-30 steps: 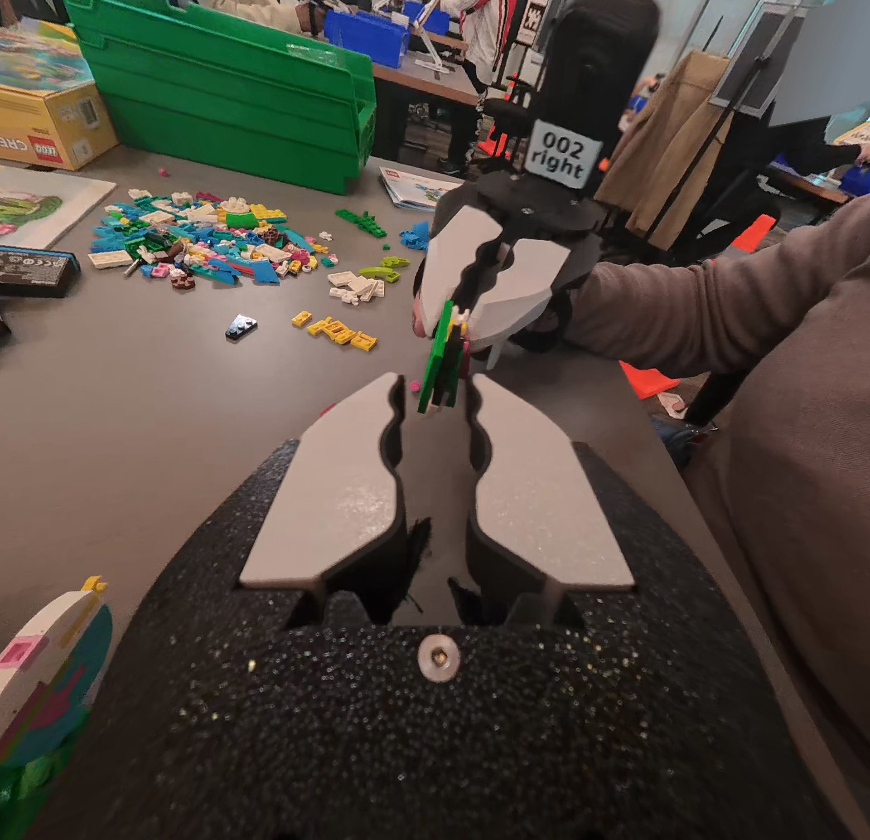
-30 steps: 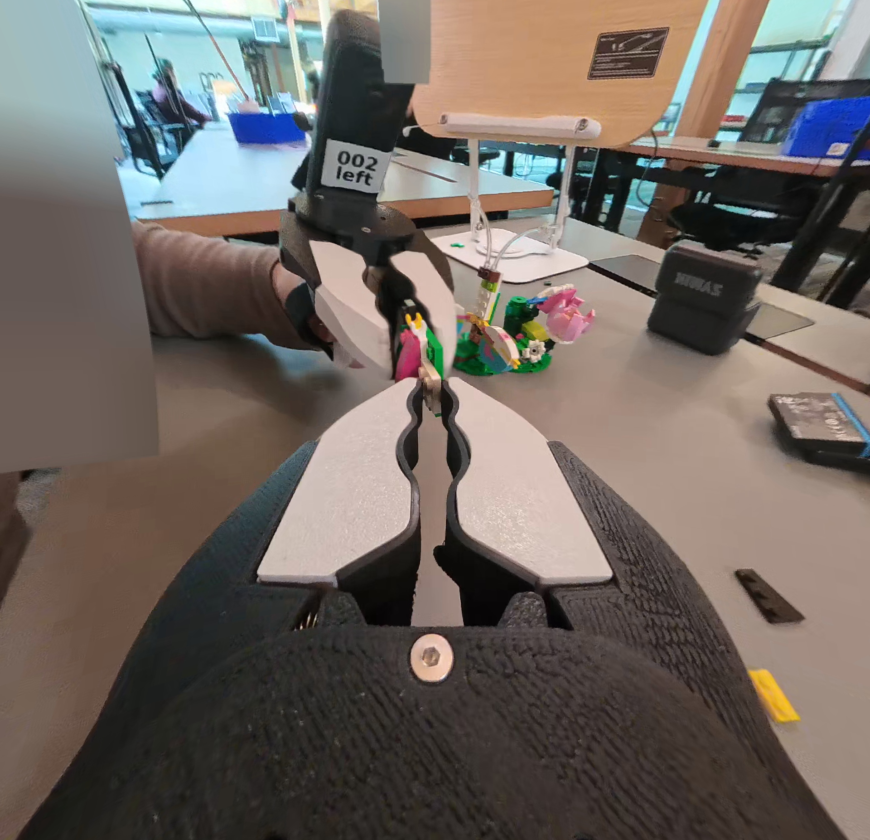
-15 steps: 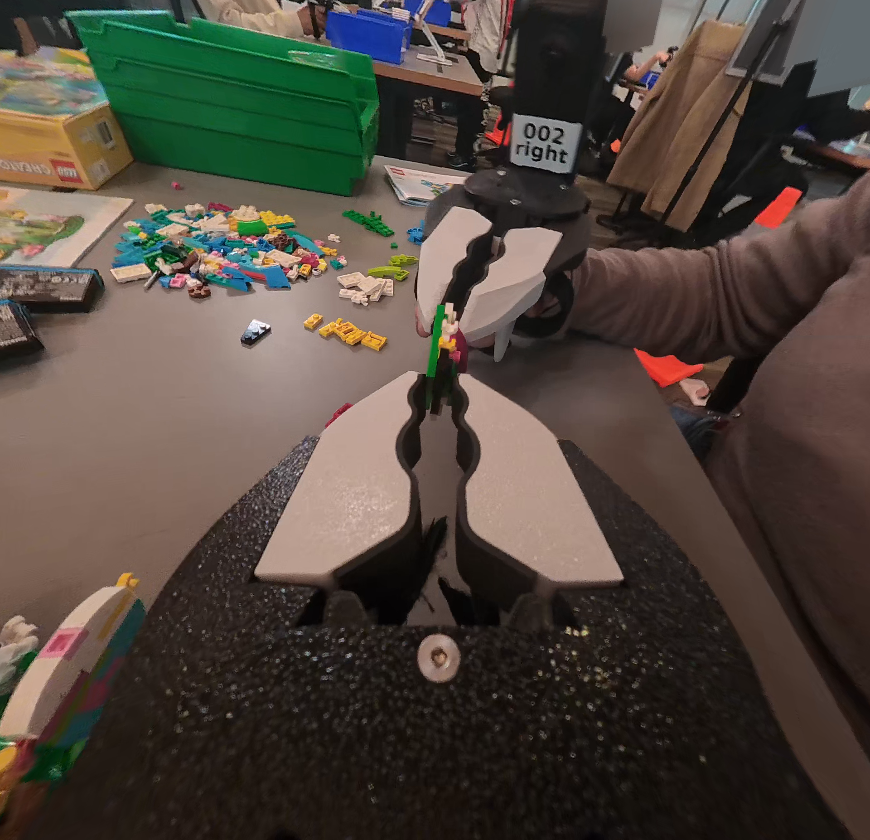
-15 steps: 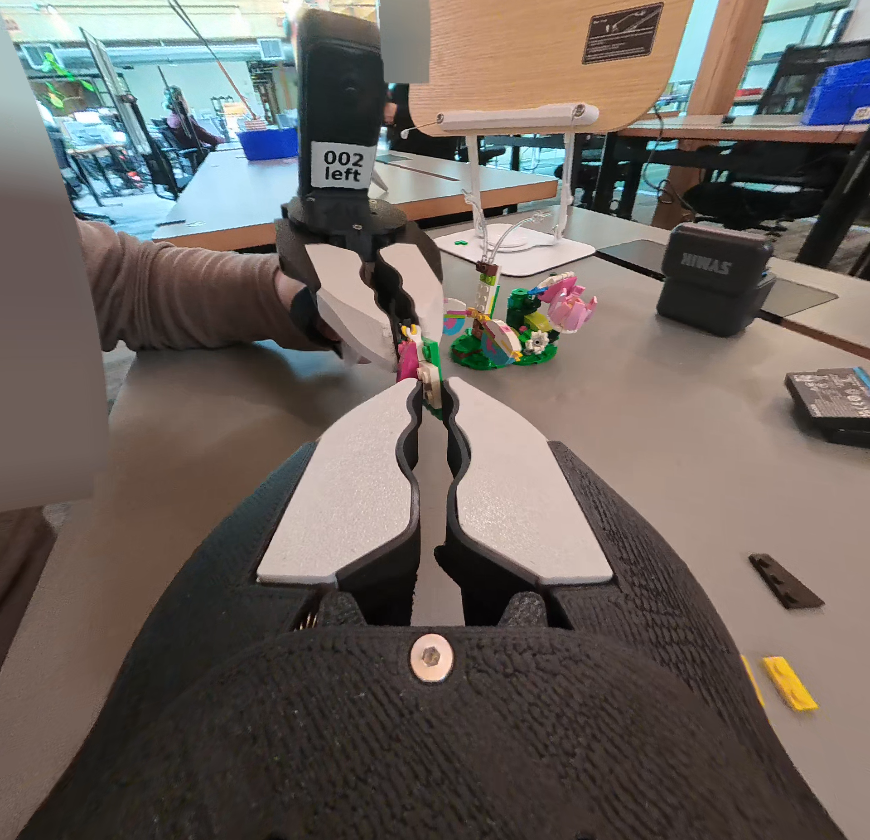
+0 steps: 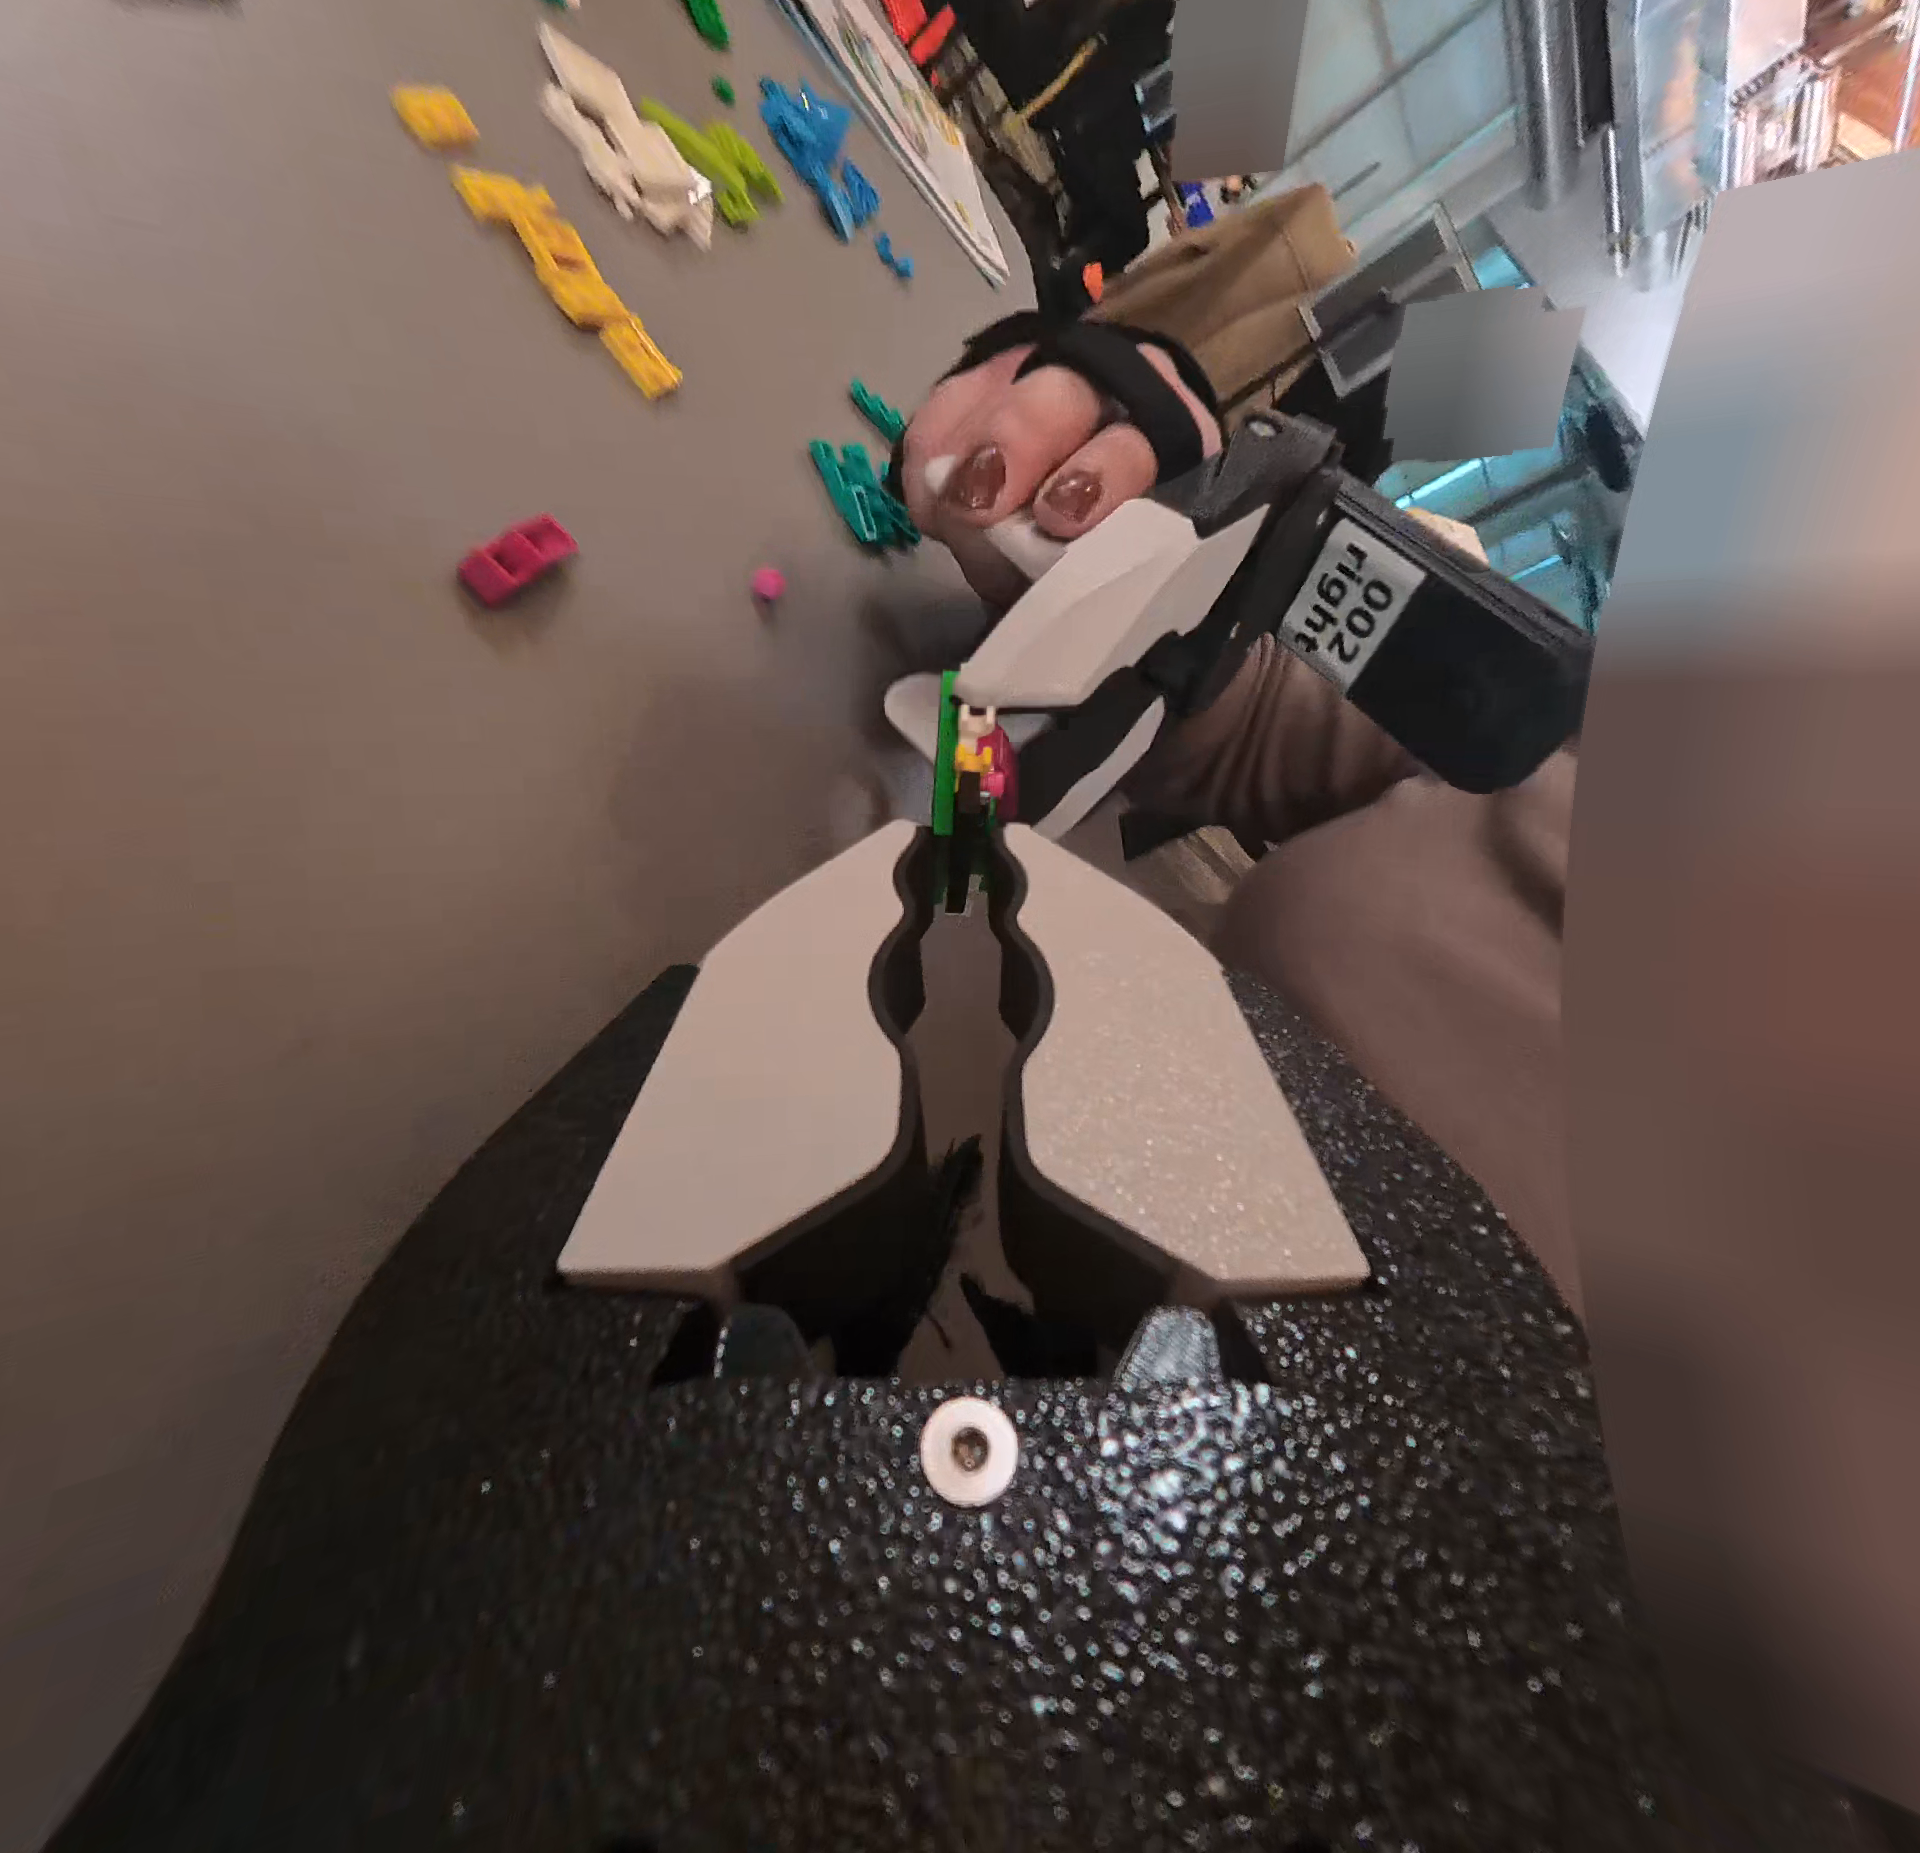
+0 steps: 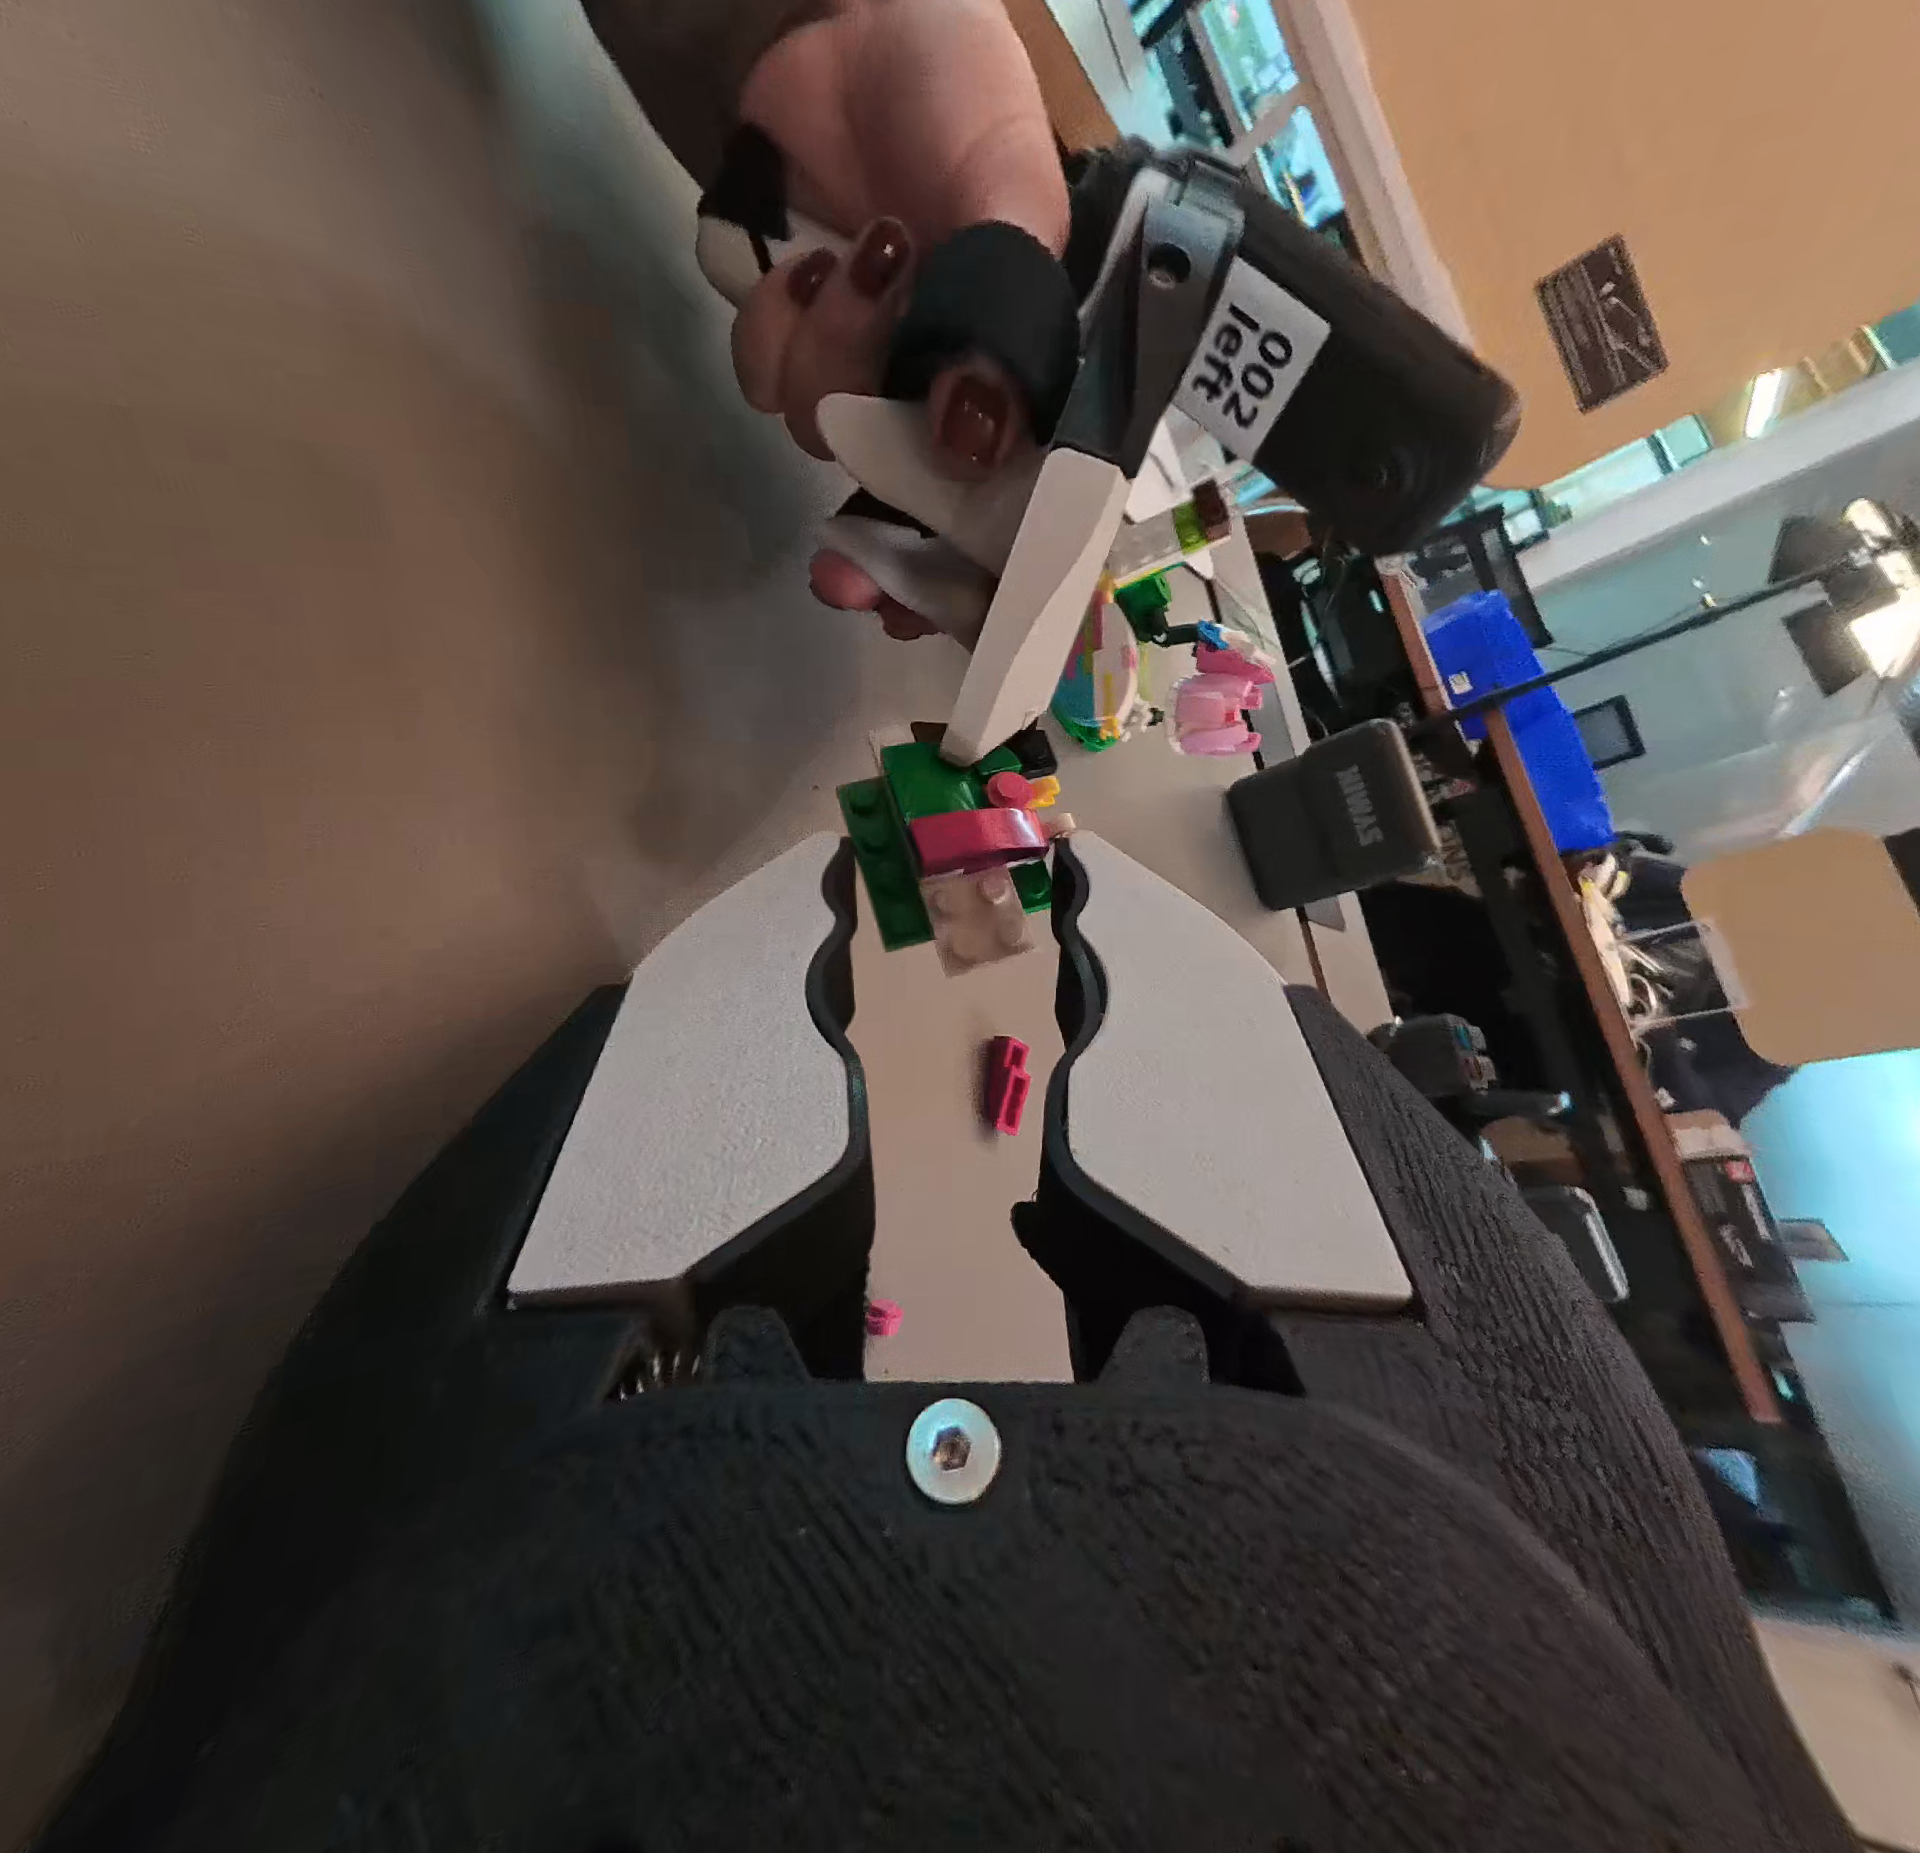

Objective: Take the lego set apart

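the small lego cluster, a green plate carrying magenta, yellow and translucent pieces (image 6: 951, 853), sits off the table between the two tools. the left gripper (image 5: 961, 853) pinches the green plate's edge at its very tips, jaws nearly closed on it. half a second ago the right gripper (image 6: 951, 868) was clamped on the same cluster with its jaws close together; now its jaws stand apart, flanking the bricks, and i cannot tell whether either finger touches them. both views have also rolled hard sideways since then, so both tools have been twisted. my reading is that the right tool let go to take a new bite, or lost its hold in the twist; no piece visibly came off the cluster, so the separation is not yet done.

below, the grey table (image 5: 260, 764) is near. a loose magenta brick (image 6: 1006, 1086) and a small pink stud (image 6: 883, 1317) lie on it, seen between the right fingers. further off lie yellow plates (image 5: 566, 255), a white and lime heap (image 5: 665, 162) and teal pieces (image 5: 862, 484). beyond the cluster stand the rest of the lego flower model (image 6: 1164, 681) and a dark grey box (image 6: 1340, 816). the table edge lies beyond them, and the person's sleeve (image 5: 1403, 972) crowds the left tool's right side, so open room lies upward and over the bare table.
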`<state>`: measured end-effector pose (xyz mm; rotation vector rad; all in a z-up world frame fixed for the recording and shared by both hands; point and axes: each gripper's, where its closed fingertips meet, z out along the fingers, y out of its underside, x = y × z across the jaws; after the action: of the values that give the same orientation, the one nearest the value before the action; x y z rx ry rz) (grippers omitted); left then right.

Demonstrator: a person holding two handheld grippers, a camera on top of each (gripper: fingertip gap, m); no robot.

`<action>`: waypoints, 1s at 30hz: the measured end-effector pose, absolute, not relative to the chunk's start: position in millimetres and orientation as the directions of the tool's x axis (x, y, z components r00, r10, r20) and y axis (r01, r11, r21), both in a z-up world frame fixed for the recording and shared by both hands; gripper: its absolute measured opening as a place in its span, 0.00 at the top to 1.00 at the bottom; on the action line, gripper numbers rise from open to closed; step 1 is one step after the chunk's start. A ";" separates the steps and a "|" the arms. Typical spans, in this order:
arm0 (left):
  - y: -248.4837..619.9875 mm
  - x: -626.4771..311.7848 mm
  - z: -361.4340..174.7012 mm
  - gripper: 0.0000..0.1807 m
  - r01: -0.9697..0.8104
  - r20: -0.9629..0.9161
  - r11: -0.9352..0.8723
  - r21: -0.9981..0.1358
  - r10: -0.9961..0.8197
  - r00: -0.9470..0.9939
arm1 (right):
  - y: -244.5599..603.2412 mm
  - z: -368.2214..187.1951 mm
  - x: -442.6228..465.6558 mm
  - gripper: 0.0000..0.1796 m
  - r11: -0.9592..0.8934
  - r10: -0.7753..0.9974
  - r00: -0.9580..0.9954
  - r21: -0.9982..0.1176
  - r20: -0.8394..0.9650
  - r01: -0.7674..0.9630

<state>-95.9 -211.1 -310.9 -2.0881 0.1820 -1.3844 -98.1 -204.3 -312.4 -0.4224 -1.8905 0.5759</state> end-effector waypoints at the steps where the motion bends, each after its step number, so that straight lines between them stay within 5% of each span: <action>1: -213.0 -94.9 -311.9 0.95 0.209 0.796 -0.809 -0.549 -0.430 0.426 | -205.9 -313.0 -97.0 0.81 0.821 0.532 -0.381 -0.570 0.756 0.015; 8: -223.1 -91.4 -313.6 0.95 0.172 0.843 -0.854 -0.490 -0.414 0.344 | -219.4 -305.0 -86.7 0.80 0.726 0.589 -0.472 -0.686 0.656 -0.047; 18: -222.2 -87.3 -313.8 0.94 0.161 0.810 -0.830 -0.533 -0.447 0.379 | -223.0 -309.1 -85.4 0.90 0.728 0.579 -0.503 -0.685 0.642 -0.036; 22: -222.3 -81.9 -309.9 0.84 0.146 0.785 -0.811 -0.567 -0.478 0.394 | -219.2 -294.3 -88.0 0.96 0.705 0.614 -0.435 -0.705 0.658 -0.072; 24: -220.5 -79.2 -312.3 0.91 0.148 0.772 -0.800 -0.581 -0.485 0.410 | -217.6 -293.9 -88.1 0.96 0.715 0.609 -0.423 -0.695 0.671 -0.075; 30: -219.0 -82.0 -310.7 0.92 0.169 0.779 -0.794 -0.583 -0.489 0.391 | -217.2 -294.9 -88.8 0.96 0.740 0.587 -0.403 -0.667 0.703 -0.087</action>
<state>-82.0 -219.0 -310.7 -2.0586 0.2729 -1.4360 -88.8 -217.2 -294.9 -0.3874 -1.8511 0.7728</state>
